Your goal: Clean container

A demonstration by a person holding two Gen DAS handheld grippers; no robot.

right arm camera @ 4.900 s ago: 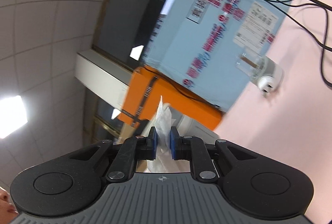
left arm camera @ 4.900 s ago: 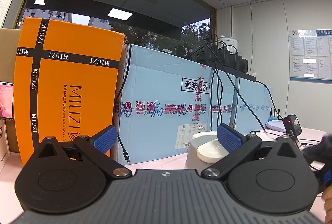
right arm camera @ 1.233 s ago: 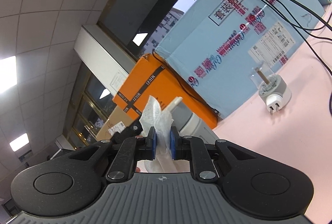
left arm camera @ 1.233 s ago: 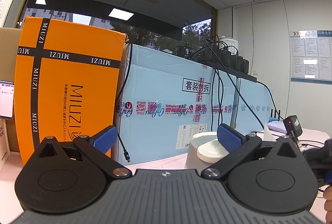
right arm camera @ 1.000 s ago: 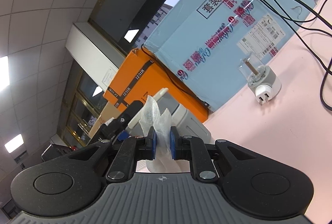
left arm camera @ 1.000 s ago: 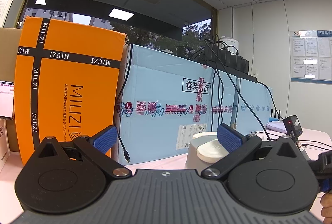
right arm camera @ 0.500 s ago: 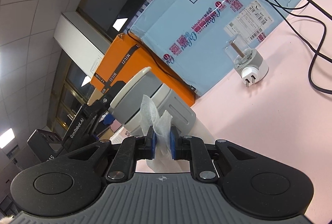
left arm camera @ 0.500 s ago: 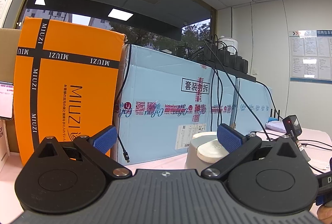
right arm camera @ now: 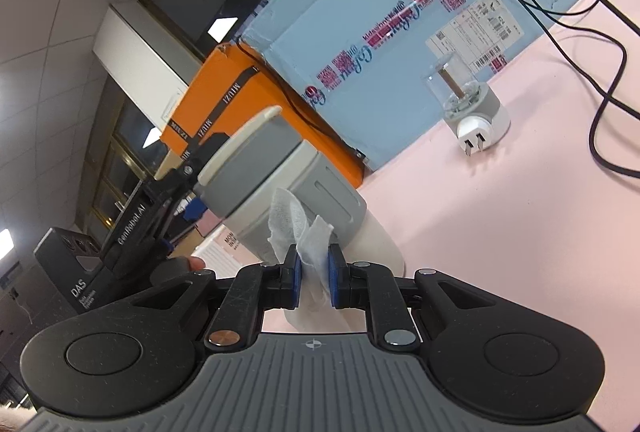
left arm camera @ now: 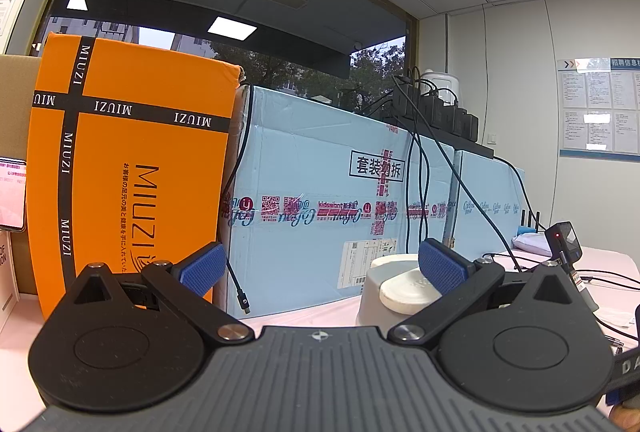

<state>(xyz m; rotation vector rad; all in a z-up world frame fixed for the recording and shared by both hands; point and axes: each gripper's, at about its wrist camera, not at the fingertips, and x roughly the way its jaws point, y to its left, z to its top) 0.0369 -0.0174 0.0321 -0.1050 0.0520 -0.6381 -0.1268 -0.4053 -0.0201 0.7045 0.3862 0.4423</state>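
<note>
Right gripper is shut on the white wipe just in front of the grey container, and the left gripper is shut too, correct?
Not quite. The left gripper is open: the left wrist view shows its blue pads spread wide with nothing between them. The rest holds: in the right wrist view the right gripper is shut on the white wipe, just in front of the grey container.

Grey container with cream lid, tilted, white wipe touching its side
</note>
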